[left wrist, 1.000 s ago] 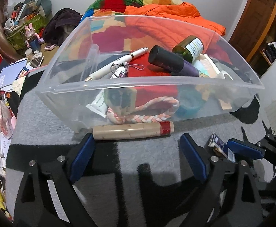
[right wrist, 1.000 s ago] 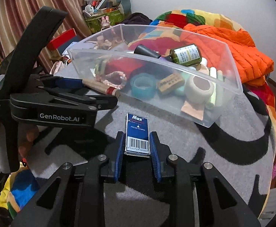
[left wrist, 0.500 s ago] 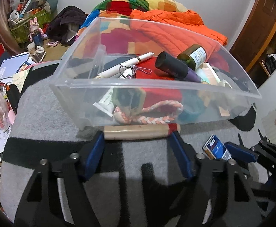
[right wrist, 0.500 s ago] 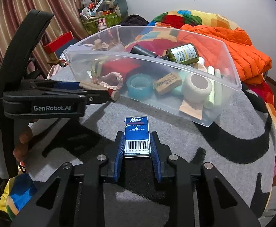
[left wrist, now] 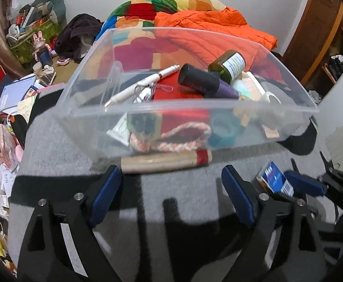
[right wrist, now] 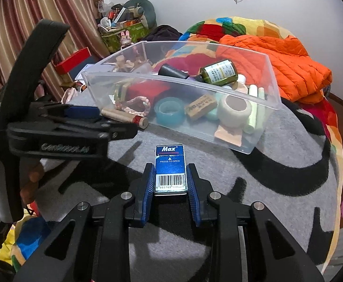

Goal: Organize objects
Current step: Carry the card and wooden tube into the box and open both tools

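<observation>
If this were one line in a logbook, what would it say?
right gripper: shut on blue Max box | left gripper: open, facing tan tube | clear plastic bin: behind

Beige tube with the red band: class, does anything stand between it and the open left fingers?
Nothing visible does. The beige tube with the red band lies on the grey rug against the clear plastic bin, just ahead of the open left gripper.

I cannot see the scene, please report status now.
Left gripper open, facing tube. Right gripper shut on blue box. Clear bin ahead, path free.
</observation>
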Tool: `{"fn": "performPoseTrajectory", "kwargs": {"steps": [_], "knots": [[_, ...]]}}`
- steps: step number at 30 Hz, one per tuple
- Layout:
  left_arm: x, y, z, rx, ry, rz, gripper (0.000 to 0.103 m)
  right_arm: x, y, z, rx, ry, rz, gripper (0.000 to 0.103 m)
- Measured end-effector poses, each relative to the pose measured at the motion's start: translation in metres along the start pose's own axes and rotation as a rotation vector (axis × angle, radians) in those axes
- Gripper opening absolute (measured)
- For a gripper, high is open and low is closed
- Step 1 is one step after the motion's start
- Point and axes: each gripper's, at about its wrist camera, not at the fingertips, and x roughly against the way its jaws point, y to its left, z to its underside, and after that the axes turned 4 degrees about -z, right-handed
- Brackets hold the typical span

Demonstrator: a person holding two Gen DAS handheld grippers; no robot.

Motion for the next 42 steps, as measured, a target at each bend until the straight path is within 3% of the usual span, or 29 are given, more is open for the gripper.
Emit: {"fn": "performPoseTrajectory", "kwargs": {"steps": [4, 7, 8, 15, 24, 34, 38, 42], "knots": [[-0.012, -0.004, -0.008, 0.000, 0.008, -0.071, 0.088, 0.005, -0.004, 0.002, -0.009, -0.013, -0.005, 0.025], [-0.022, 0.001, -0.005, 0.030, 0.034, -0.058, 0.088, 0.007, -0.007, 0.003, -0.023, -0.024, -0.016, 0.025], [-0.021, 0.001, -0.005, 0.029, 0.027, -0.060, 0.084, 0.007, -0.008, 0.003, -0.028, -0.026, -0.019, 0.025], [-0.010, 0.003, 0.006, 0.008, 0.000, -0.030, 0.084, 0.006, -0.012, 0.003, -0.046, -0.028, -0.025, 0.025], [0.038, 0.003, 0.016, -0.045, -0.116, 0.050, 0.084, 0.024, -0.006, -0.011, -0.041, -0.079, -0.007, 0.025], [0.079, 0.006, -0.008, -0.080, -0.269, 0.086, 0.084, 0.050, -0.003, -0.051, -0.032, -0.181, 0.053, 0.025], [0.076, 0.012, -0.023, -0.076, -0.288, 0.076, 0.084, 0.045, -0.010, -0.066, -0.051, -0.186, 0.077, 0.025], [0.062, 0.018, -0.037, -0.065, -0.268, 0.116, 0.084, 0.034, -0.020, -0.078, -0.074, -0.175, 0.096, 0.025]]}}
